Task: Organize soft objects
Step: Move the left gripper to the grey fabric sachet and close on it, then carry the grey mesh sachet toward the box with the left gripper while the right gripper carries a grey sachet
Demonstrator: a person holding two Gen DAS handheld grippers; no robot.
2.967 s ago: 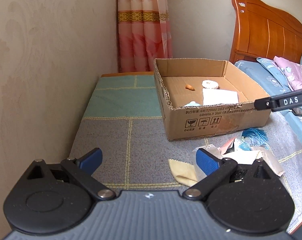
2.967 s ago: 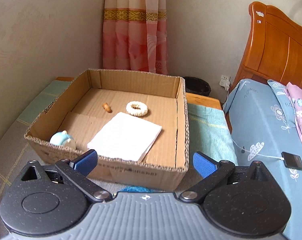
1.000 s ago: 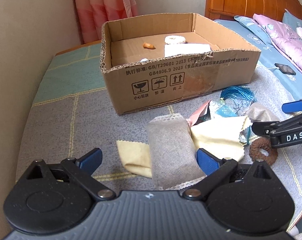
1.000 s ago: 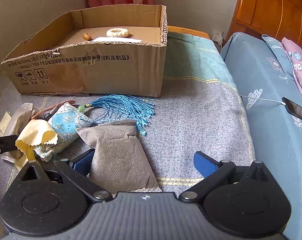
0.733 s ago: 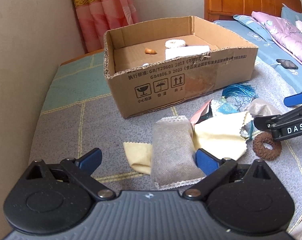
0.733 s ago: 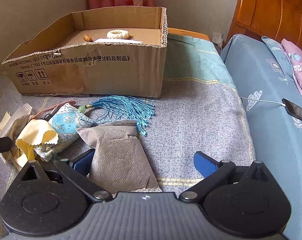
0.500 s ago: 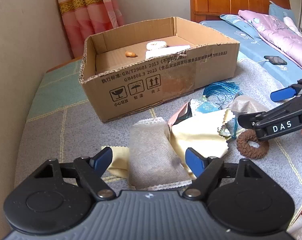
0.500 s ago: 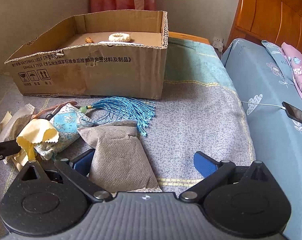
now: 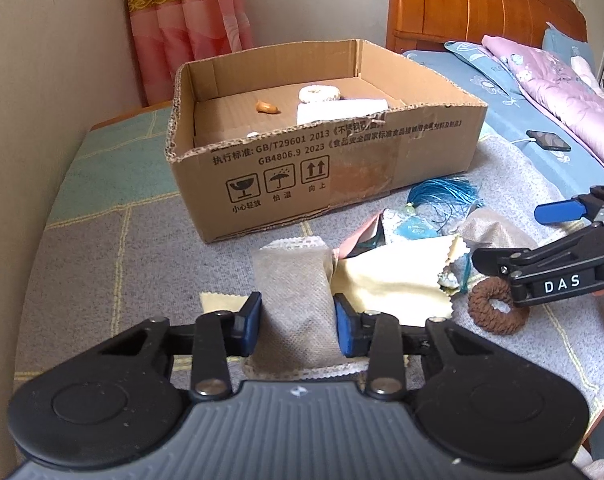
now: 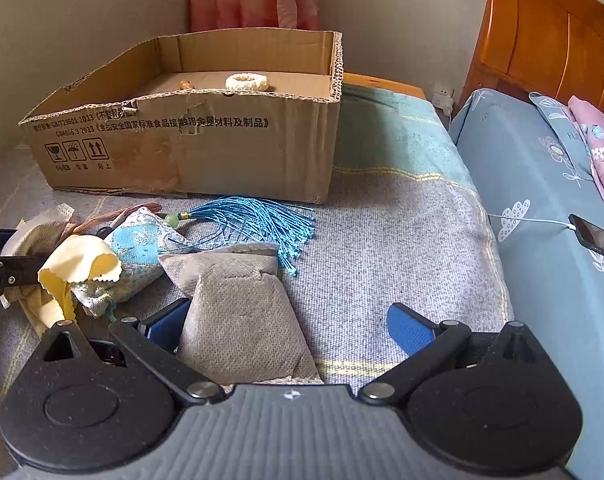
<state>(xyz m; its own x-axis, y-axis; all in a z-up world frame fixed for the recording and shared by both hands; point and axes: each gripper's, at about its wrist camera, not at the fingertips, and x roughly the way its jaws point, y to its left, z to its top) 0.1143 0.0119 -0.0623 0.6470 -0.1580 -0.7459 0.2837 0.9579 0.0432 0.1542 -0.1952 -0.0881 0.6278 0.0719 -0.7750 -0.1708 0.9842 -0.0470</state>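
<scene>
The left gripper (image 9: 297, 322) was closing, pads pressing a grey pouch (image 9: 291, 300) (beside a yellow cloth (image 9: 398, 280)); the right gripper (image 10: 289, 326) stood spread

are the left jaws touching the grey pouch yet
Touching: in the left wrist view the closing left gripper has both blue pads against the grey pouch's sides.

Both grippers, left gripper (image 9: 297, 322) and right gripper (image 10: 285, 324), have black speckled bodies, ribbed grey grips, silver pivot screws and blue finger pads (image 9: 250, 318); one arm reads "DAS".
</scene>
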